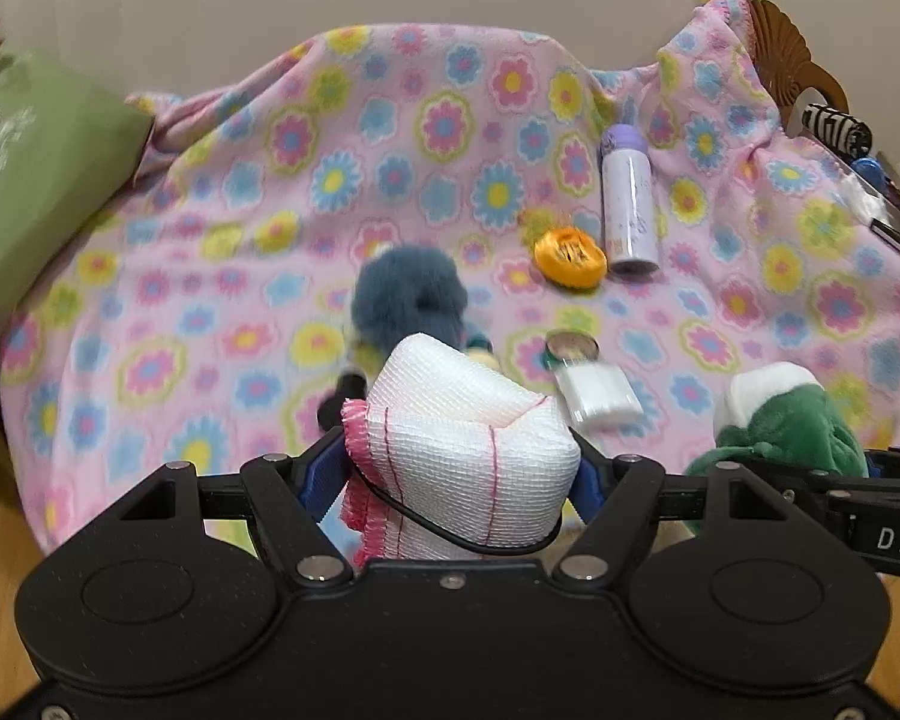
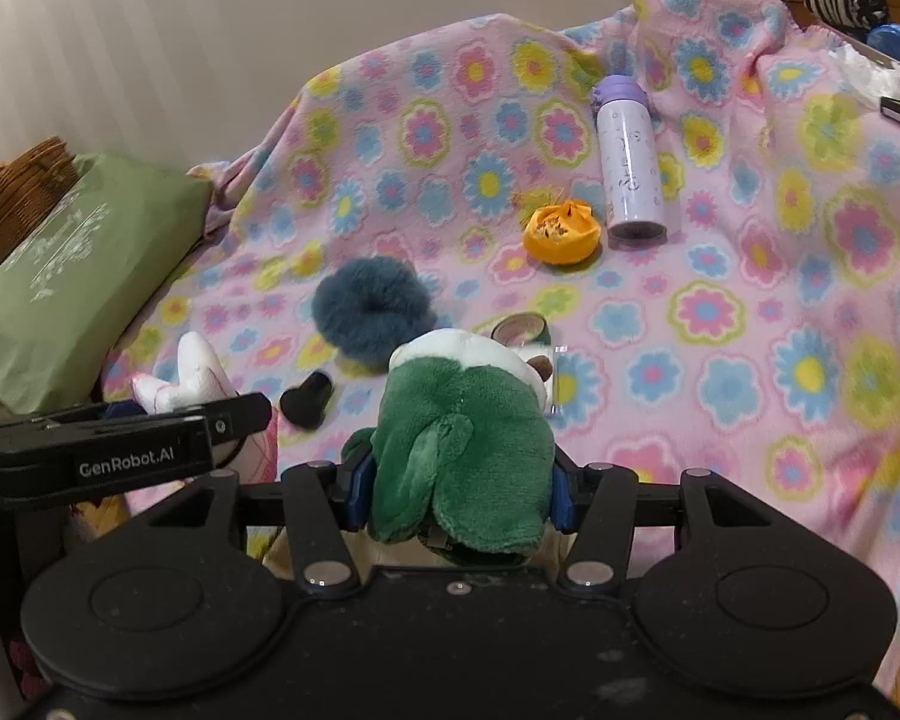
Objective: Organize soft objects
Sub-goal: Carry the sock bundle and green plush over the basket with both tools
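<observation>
Far left: green cushion [image 2: 84, 276] leaning at the edge of the flowered blanket [image 2: 750, 324].

Next, left gripper [image 1: 459, 474], pinching a white woven pouch [image 1: 468, 444] with pink stitching. Pouch wedged between the two blue pads, bulging above and ahead of them, long axis running roughly along the fingers, pink frilled edge toward the left pad. Held clear above the blanket.

Past the fingertips on the blanket: blue fluffy scrunchie [image 2: 369, 312] lying flat; small black object [image 2: 306, 399] near it, kind unclear.

Then right gripper [image 2: 459, 495], clamped on a green plush toy [image 2: 462, 450]. Toy squeezed between both pads, long axis along the fingers, white end pointing forward beyond the tips, green flaps hanging back toward the camera.

Further right, well apart from both tools: orange round thing [image 2: 561, 231], just beside it a lavender bottle [image 2: 627, 162] lying with its cap pointing away.
</observation>
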Demonstrator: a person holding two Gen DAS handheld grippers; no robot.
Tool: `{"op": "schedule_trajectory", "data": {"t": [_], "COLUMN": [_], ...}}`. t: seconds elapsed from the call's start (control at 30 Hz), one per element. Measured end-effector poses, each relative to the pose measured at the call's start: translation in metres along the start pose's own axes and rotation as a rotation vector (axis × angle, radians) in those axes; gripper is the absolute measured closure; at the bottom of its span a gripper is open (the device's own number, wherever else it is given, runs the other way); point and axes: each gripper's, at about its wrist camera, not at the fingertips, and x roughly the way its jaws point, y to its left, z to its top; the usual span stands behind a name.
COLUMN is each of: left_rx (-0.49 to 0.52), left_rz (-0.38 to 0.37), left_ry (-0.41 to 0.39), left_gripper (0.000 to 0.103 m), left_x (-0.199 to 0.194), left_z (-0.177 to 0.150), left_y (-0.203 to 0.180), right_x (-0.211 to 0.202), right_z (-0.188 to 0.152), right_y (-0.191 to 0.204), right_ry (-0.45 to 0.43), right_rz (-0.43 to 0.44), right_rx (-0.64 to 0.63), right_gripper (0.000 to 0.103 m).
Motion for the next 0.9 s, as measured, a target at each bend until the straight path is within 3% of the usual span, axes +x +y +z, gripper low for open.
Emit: {"op": "schedule_trajectory", "data": {"t": [0.47,0.9], "left_rx": [-0.049,-0.080], "left_rz": [0.024,0.071], "left_ry": [0.070,0.103], "left_gripper": [0.035,0.035], "left_x": [-0.028,-0.034], "left_z": [-0.065,-0.092], "left_y": [-0.019,-0.020], "right_x": [-0.039,-0.052], "right_z": [-0.058,-0.070], "right_y": [0.010,-0.001], "right_ry": [0.071,0.088], "right_rz": [0.025,-0.032], "right_rx": [-0.016,0.042], "right_gripper": [0.050,0.049]}}
